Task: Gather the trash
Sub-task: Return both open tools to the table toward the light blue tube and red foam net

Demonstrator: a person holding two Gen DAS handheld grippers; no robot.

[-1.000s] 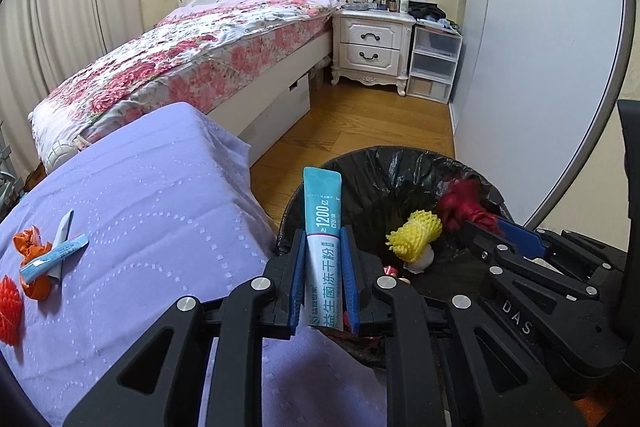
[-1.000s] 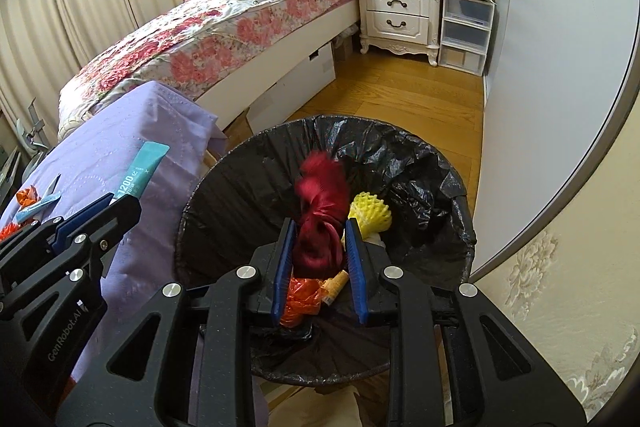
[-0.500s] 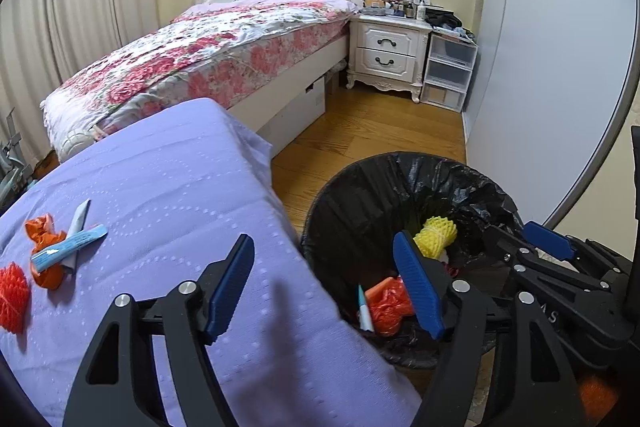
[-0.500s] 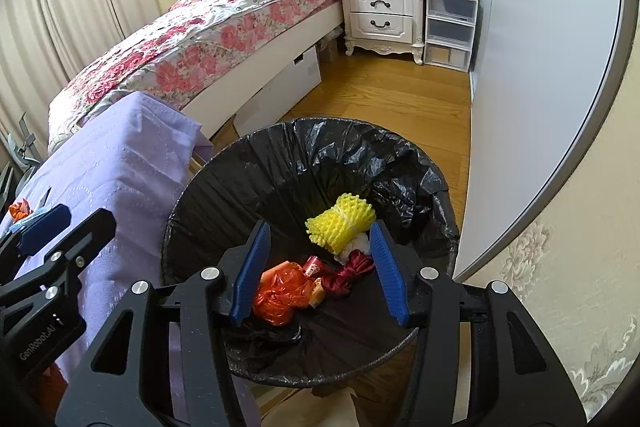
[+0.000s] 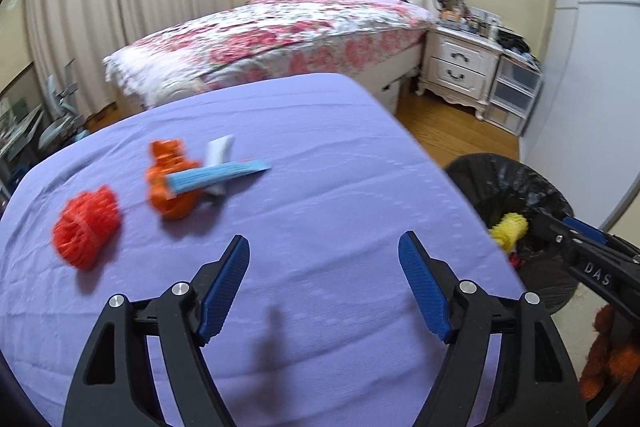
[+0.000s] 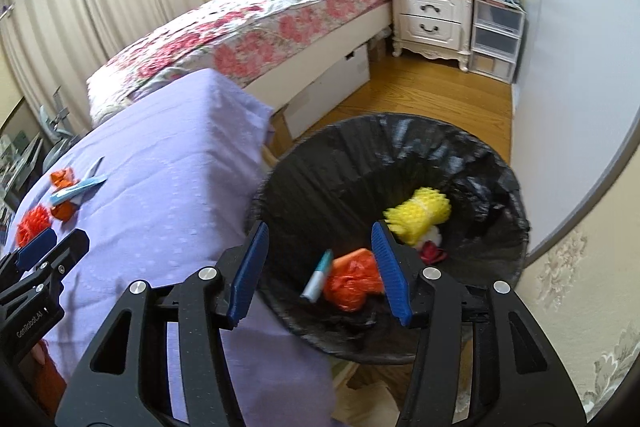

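My left gripper (image 5: 323,239) hovers over the purple-covered table (image 5: 320,131), its jaws opening with nothing between them. Ahead of it on the cloth lie a red foam net (image 5: 86,231), an orange wrapper (image 5: 168,187), a blue sachet (image 5: 218,174) and a white strip (image 5: 219,149). My right gripper (image 6: 320,227) stands open and empty above the black-lined trash bin (image 6: 360,131). Inside the bin are a yellow foam net (image 6: 418,213), an orange bag (image 6: 352,281), a teal tube (image 6: 318,277) and a red bundle (image 6: 432,253).
The bin (image 5: 516,179) stands on the wood floor (image 6: 400,91) at the table's right edge. Beyond are a floral bed (image 5: 300,27), a white nightstand (image 5: 460,63), clear plastic drawers (image 5: 516,95) and a grey sliding door (image 6: 568,87) on the right.
Both grippers opened: the teal tube and the red bundle dropped into the bin. My left gripper swung left from the bin to over the purple cloth; the right shifted slightly.
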